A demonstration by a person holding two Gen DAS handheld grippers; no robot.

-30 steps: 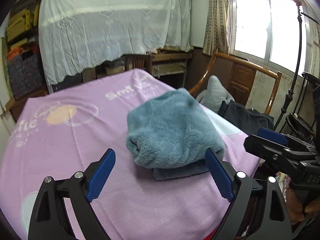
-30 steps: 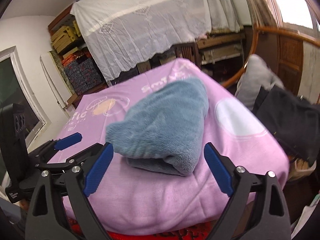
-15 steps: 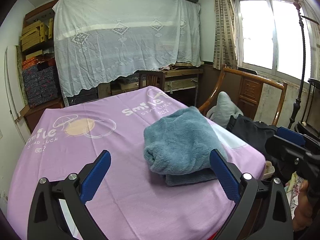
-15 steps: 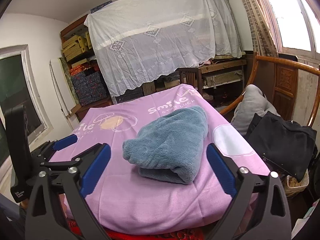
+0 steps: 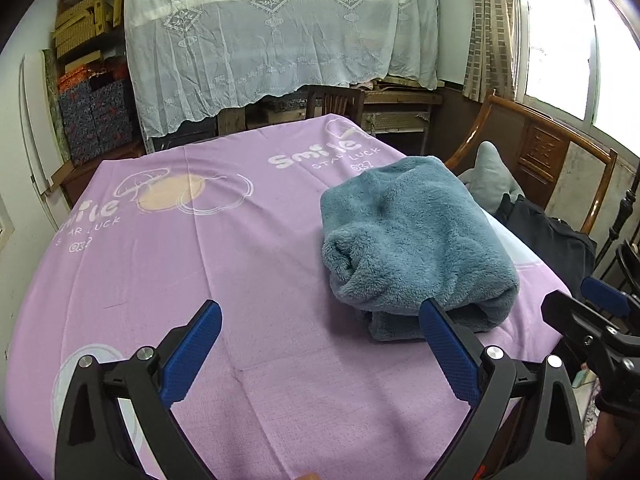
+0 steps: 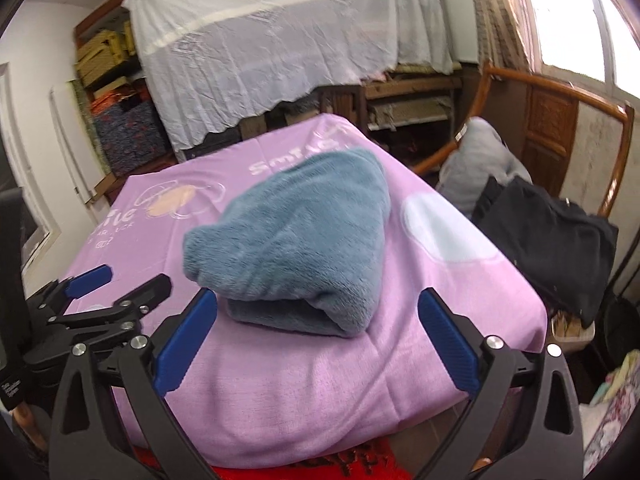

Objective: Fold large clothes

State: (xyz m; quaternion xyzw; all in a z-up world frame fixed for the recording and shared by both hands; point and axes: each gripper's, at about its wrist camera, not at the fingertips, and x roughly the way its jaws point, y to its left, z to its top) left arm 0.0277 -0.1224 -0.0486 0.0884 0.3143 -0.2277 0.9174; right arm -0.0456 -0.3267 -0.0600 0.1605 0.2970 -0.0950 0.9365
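Fluffy teal-blue fleece garment [image 5: 416, 244], folded in thick bundle on purple-clothed desk [image 5: 240, 280], ahead-right of left claw [image 5: 320, 356], dead ahead of right claw [image 6: 318, 340]. Both claws spread, holding nothing, nearer vs 0.5 s ago. Fold prob. done.

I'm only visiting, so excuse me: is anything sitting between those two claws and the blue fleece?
Nothing visible. Only bare purple cloth lies between the open left claw and the folded fleece, and likewise before the open right claw.
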